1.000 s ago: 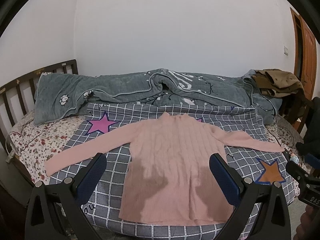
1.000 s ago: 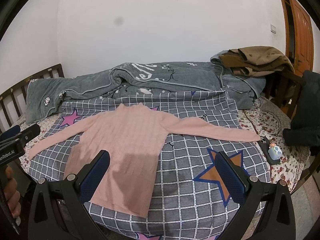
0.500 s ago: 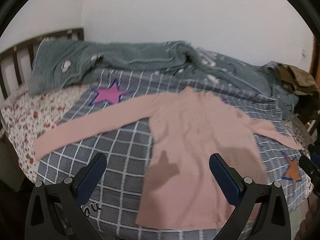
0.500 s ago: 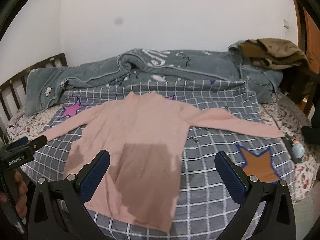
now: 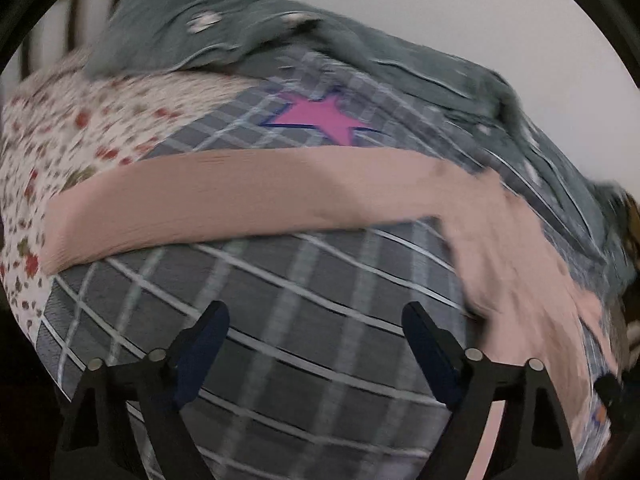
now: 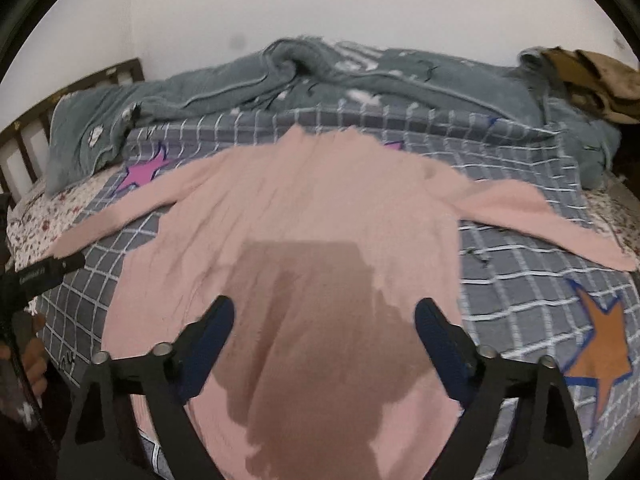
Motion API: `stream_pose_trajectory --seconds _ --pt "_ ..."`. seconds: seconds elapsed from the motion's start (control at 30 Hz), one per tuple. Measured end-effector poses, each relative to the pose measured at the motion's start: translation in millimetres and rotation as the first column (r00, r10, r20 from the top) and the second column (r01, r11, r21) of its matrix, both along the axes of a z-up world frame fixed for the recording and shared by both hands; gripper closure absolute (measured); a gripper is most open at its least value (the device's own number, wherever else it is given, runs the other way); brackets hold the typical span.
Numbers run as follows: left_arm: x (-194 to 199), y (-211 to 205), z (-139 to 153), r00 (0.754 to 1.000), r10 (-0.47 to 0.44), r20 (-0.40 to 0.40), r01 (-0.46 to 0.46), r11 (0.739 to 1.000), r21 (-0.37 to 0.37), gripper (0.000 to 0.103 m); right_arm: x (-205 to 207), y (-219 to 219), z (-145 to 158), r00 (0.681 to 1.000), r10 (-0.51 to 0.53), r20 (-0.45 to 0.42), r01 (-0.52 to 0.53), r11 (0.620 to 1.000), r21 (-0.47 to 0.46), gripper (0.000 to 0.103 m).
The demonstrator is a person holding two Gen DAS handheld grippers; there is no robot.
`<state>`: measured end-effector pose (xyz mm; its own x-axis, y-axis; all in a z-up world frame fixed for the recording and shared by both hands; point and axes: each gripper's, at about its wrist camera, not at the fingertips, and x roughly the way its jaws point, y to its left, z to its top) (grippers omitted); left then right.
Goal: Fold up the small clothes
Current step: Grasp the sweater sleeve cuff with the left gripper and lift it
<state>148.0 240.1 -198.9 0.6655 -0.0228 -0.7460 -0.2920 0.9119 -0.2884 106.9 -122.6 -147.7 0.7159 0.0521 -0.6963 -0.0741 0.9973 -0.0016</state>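
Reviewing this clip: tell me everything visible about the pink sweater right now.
The pink sweater is a long-sleeved, ribbed-looking knit lying flat and unfolded on the grey checked blanket, neck toward the wall and both sleeves spread outward. Its left sleeve reaches the floral sheet. Gripper shadows darken its lower body. Neither open gripper touches it.

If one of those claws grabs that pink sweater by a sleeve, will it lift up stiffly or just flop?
Probably flop. The pink sweater lies flat and thin on the checked bedspread, following its surface, so it looks soft and light. Its long sleeve would likely rise first, the body dragging behind. The ribbed knit should give the open left tool decent grip.
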Motion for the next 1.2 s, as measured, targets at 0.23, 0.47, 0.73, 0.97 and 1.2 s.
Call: stream_pose_trajectory --seconds 0.23,0.47,0.73,0.97,1.2 --pt "-9 75 -15 0.981 0.189 0.039 -0.183 0.976 -0.116 0.018 16 22 -17 0.995 0.082 -0.064 -0.081 0.996 0.024 0.027" --pt "-12 114 -24 0.948 0.317 0.032 -0.305 0.930 -0.204 0.037 18 24 -23 0.993 0.087 -0.078 -0.087 0.996 0.006 0.028" --pt "-1 132 -15 0.891 0.454 -0.002 -0.452 0.887 -0.088 0.096 24 -3 -19 0.997 0.045 -0.056 -0.045 0.999 0.002 0.028" --pt "23 84 52 0.919 0.377 0.113 -0.381 0.924 0.013 0.096 31 -43 -11 1.000 0.015 -0.007 -0.015 0.999 0.041 0.028" --pt "84 -32 119 0.970 0.162 0.181 -0.184 0.977 0.107 0.096 27 -96 -3 0.998 -0.009 0.059 0.009 1.000 0.005 0.027"
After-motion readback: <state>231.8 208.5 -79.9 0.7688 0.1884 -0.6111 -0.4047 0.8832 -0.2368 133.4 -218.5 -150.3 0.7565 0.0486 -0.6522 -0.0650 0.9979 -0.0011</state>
